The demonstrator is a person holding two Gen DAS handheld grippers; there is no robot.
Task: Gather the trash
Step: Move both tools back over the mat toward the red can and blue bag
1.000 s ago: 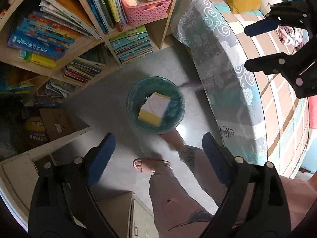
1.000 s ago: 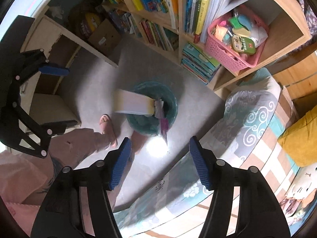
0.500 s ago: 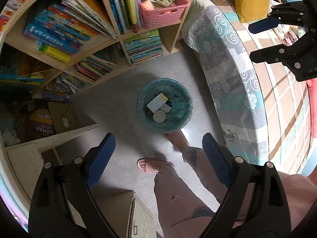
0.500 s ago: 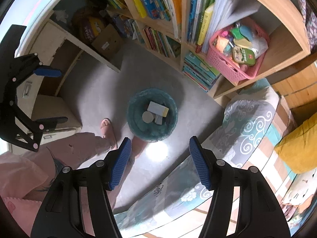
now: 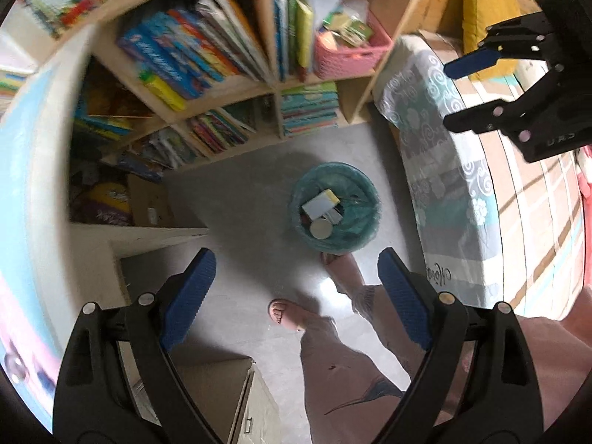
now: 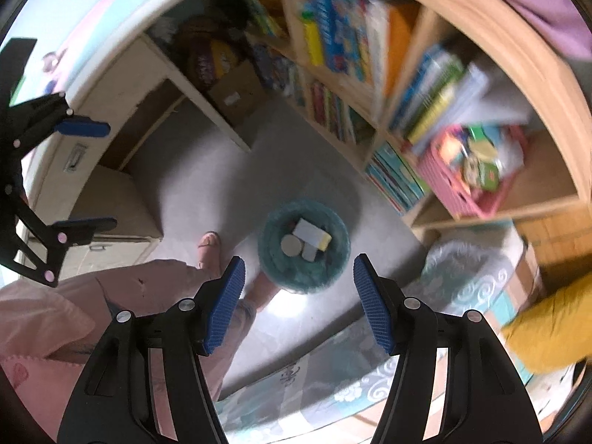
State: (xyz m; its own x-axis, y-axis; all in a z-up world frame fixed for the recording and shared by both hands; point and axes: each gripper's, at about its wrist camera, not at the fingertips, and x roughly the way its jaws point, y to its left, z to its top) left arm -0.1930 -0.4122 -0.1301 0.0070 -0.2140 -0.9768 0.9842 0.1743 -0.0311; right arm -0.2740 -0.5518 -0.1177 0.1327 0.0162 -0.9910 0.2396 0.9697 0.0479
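Not much readable text here, honestly. The bedsheet (image 5: 440, 185) hanging over the mattress edge had a scribbled cursive word near the bottom hem, but I couldn't make it out, and a dark snack bag (image 5: 107, 203) tucked under the bookshelf (image 5: 266, 85) had lettering too blurry to read (the books were smeared too).

The trash bin (image 5: 364, 194) was a round teal thing with a bag liner, sitting on the grey floor between the bookshelf and the bed, right by the person's feet (image 5: 283, 312). Inside were a white-and-yellow box (image 5: 318, 203), a round pale lid (image 5: 320, 228) and a small grey piece beside it.

The left gripper (image 5: 296, 296) hung high above the floor, jaws spread wide with nothing between them. The right gripper (image 6: 298, 299) was released too, empty, looking straight down over the bin (image 6: 281, 273).
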